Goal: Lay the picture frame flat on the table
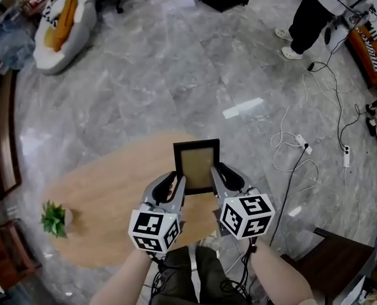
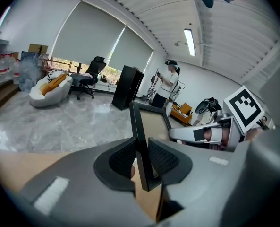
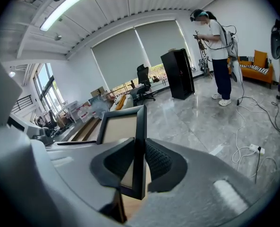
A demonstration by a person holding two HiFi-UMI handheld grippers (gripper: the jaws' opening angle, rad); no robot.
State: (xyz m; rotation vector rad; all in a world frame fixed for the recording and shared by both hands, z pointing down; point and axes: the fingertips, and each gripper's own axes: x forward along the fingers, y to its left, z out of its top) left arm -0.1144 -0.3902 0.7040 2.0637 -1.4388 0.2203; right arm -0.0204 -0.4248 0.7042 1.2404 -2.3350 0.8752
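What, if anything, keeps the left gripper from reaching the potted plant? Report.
Probably not reachable yet: the left gripper is shut on the picture frame, shared with the right gripper. The way across the table to the potted plant looks free, but it must release first.

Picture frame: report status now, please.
Left claw, right claw: both shut on picture frame sides. Frame not flat on table yet. Potted plant well aside.

We see a black-rimmed rectangular picture frame [image 1: 196,164] with a plain tan panel. The grey plastic left gripper [image 1: 174,182] and grey plastic right gripper [image 1: 225,175] have fingers [image 2: 123,157] padded in dimpled black, and white cubes [image 1: 153,230] patterned with black squares. The oval wooden table [image 1: 105,196] is pale tan, and the stone floor [image 1: 175,75] is veined grey.
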